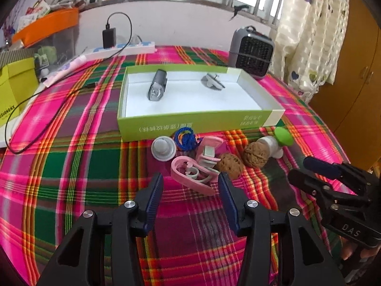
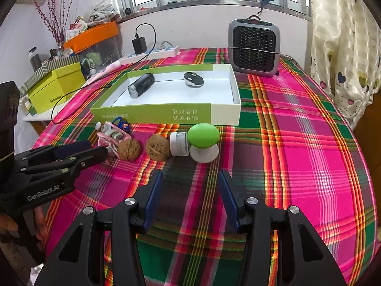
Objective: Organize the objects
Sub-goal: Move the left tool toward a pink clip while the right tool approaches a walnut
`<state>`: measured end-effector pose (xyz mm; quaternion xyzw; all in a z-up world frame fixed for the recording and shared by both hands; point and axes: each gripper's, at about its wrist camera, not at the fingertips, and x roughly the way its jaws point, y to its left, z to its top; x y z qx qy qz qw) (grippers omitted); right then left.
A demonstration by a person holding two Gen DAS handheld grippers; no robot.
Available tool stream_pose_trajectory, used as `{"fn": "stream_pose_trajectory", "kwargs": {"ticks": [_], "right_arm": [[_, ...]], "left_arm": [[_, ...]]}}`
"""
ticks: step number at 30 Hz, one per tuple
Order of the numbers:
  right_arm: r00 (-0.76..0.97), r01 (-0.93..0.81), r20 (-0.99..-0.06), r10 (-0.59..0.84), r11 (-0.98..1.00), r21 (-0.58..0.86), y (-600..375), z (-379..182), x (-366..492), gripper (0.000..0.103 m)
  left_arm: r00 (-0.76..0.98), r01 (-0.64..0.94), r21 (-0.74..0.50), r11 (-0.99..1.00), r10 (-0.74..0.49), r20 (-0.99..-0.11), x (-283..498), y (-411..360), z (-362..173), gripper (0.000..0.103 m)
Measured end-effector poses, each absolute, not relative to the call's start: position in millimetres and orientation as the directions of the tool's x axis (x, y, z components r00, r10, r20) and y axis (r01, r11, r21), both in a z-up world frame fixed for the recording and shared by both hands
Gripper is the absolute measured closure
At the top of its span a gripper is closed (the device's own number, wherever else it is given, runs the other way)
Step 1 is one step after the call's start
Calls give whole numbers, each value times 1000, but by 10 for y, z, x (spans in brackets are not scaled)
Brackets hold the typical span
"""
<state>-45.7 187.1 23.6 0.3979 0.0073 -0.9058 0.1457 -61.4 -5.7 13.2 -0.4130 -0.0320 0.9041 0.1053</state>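
Observation:
A green box lid (image 1: 166,125) (image 2: 152,115) lies open on the plaid tablecloth, holding a grey bike light (image 1: 157,85) (image 2: 141,85) and a small grey gadget (image 1: 212,81) (image 2: 193,79). In front of it lie a grey cap (image 1: 163,148), a blue cord (image 1: 185,139), pink clips (image 1: 193,172) (image 2: 112,134), two walnuts (image 1: 232,165) (image 2: 129,149), a white jar (image 2: 179,143) and a green-topped knob (image 1: 283,136) (image 2: 203,135). My left gripper (image 1: 190,186) is open just before the pink clips. My right gripper (image 2: 190,186) is open, short of the jar.
A grey fan heater (image 2: 253,47) stands at the back right. A power strip with charger (image 1: 119,47) and cable run along the back left. A yellow box (image 2: 57,87) and orange-lidded bin (image 2: 91,35) sit left. Curtain (image 2: 345,35) hangs right.

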Motion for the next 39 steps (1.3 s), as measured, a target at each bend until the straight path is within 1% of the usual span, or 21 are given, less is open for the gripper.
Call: {"fn": "stream_pose_trajectory", "kwargs": {"ticks": [3, 6, 10, 13, 17, 24, 28, 31, 39], "right_arm": [[-637, 281, -725, -263, -955, 100, 1851, 235, -463, 54], [-635, 287, -725, -268, -953, 101, 1824, 245, -479, 54], [-632, 300, -725, -274, -949, 98, 1795, 247, -485, 54], [-629, 304, -727, -276, -948, 97, 1787, 240, -493, 54], [-627, 311, -728, -278, -946, 93, 1763, 245, -501, 54], [-620, 330, -730, -288, -940, 91, 1700, 245, -514, 54], [-616, 338, -733, -290, -937, 87, 1681, 240, -523, 54], [-615, 339, -734, -287, -937, 82, 1675, 241, -546, 54], [-614, 367, -733, -293, -928, 64, 1589, 263, -627, 54]], "left_arm": [[-635, -157, -137, -978, 206, -744, -613, -100, 118, 57], [-634, -140, -95, -986, 163, -756, -601, -144, 116, 57], [-642, -120, -76, -990, 136, -755, -583, -249, 125, 57], [-641, -99, -66, -993, 114, -759, -605, -335, 114, 57], [-642, -65, -80, -995, 103, -759, -620, -446, 114, 57], [-651, -139, -136, -981, 194, -734, -580, -368, 169, 57], [-645, -177, -137, -975, 220, -732, -597, -292, 176, 57], [-638, -168, -104, -980, 188, -747, -632, -267, 153, 56], [-638, -163, -113, -980, 192, -746, -690, -302, 157, 56]]}}
